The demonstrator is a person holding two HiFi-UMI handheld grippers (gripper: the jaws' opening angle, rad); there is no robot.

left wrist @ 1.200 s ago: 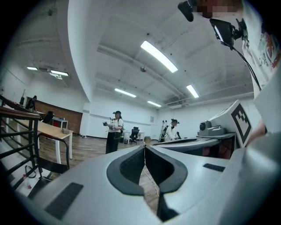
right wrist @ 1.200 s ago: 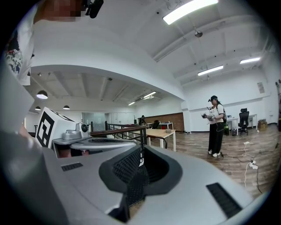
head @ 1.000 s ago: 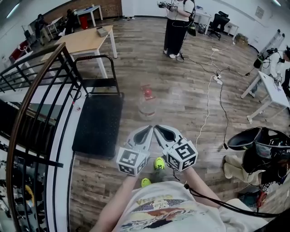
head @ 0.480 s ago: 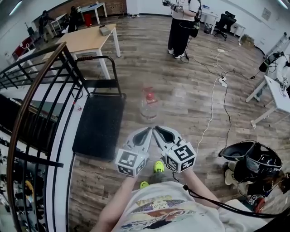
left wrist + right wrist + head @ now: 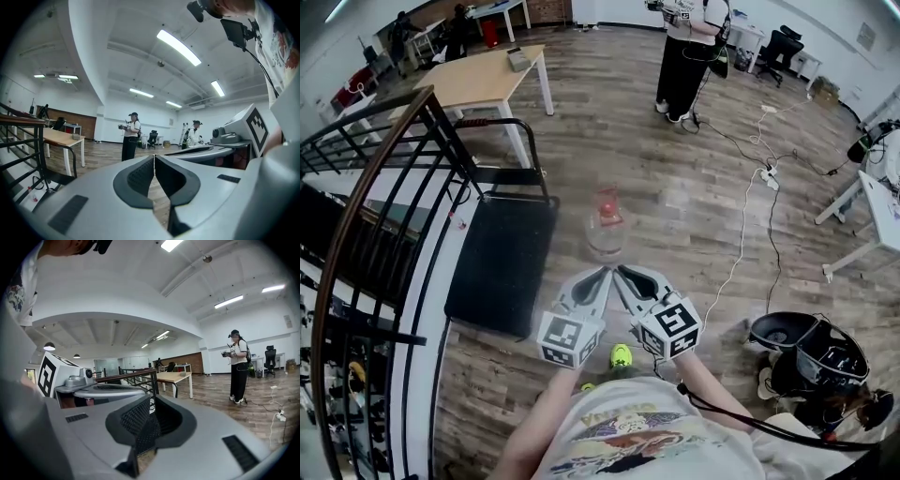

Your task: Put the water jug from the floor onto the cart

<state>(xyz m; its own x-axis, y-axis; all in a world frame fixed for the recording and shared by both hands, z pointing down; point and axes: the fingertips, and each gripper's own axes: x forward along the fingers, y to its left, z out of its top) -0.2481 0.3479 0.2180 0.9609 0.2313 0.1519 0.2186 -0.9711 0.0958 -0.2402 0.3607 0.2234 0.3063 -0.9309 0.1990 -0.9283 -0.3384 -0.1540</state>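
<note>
Head view: water jug [image 5: 606,225] beyond left hand-held gripper [image 5: 602,276].

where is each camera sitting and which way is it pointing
Head view: on the person's head, looking steeply down at the water jug and cart; shows shirt, forearms, left gripper and right gripper.
Left gripper view: on the left gripper, facing roughly level across the room; its shut fingers show.
Right gripper view: on the right gripper, likewise; shut fingers show.
Both gripper views share the standing person and table.
</note>
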